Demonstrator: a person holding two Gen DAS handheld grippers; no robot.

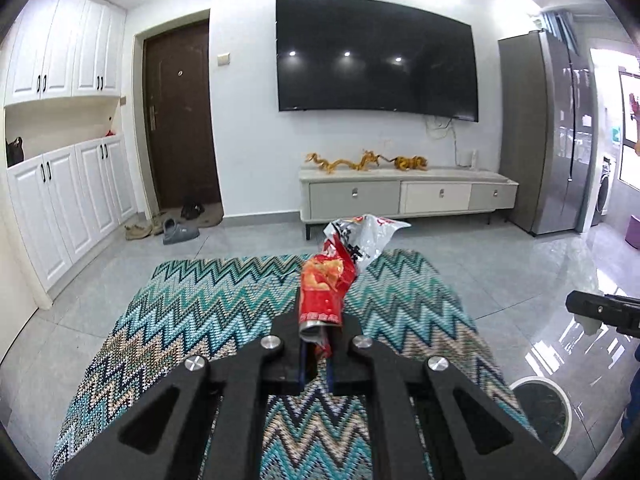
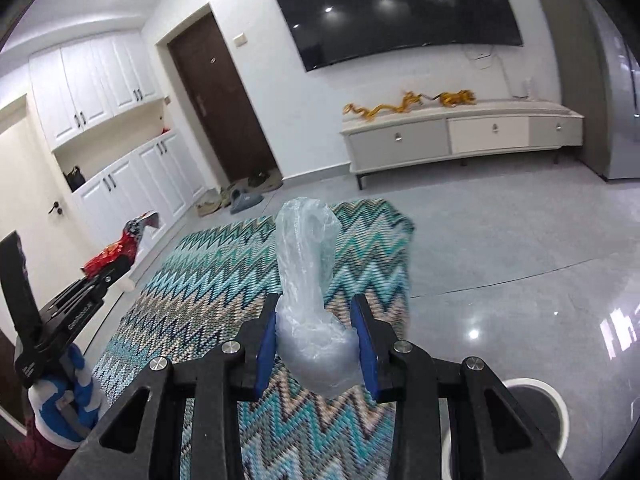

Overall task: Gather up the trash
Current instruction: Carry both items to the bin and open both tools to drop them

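My left gripper is shut on a crumpled red snack wrapper, whose white and red end sticks up and forward above the zigzag rug. In the right wrist view the same wrapper shows at the far left, held by the left gripper in a gloved hand. My right gripper is shut on a scrunched clear plastic bag, its blue pads pressing both sides of the wad. A round white-rimmed trash bin with a dark inside stands on the floor at lower right, also low at the right as the bin in the left wrist view.
A low TV cabinet stands against the far wall under a wall TV. White cupboards line the left side, with a dark door and shoes beside them. A steel fridge stands at right. Grey glossy tiles surround the rug.
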